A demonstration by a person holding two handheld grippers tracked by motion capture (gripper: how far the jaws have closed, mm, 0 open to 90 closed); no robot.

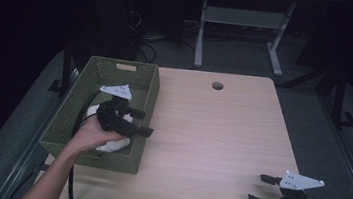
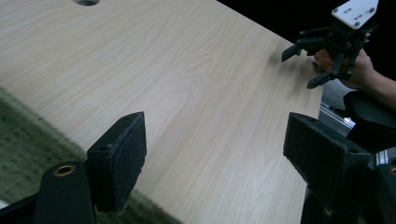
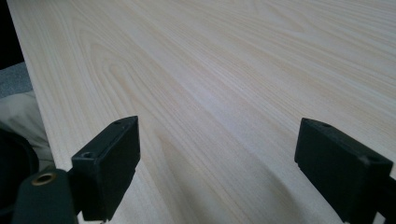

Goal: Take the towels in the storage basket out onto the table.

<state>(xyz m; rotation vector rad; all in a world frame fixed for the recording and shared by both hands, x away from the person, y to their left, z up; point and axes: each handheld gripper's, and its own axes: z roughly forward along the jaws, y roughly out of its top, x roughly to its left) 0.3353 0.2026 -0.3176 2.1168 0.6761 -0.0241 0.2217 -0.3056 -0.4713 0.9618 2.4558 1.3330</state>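
A white object (image 1: 111,145) lay in the near part of the green woven basket (image 1: 148,84), which stood on the left side of the wooden table (image 1: 211,128). It sat below and just behind the left hand, largely hidden by it, so what it was could not be told. The left gripper (image 1: 141,121) hung over the basket's right wall, its jaws pointing right across the table, clear of the white object and touching nothing. In the left gripper view its fingers (image 2: 119,158) stood spread wide, with bare tabletop and a strip of the basket's rim between them and nothing held. The right gripper (image 1: 261,188) was well apart from the basket, at the near right corner of the table, jaws pointing left. In the right gripper view its fingers (image 3: 109,163) were likewise parted wide above the bare wood, gripping nothing. A round hole (image 1: 217,85) marked the far edge of the table, away from both grippers.
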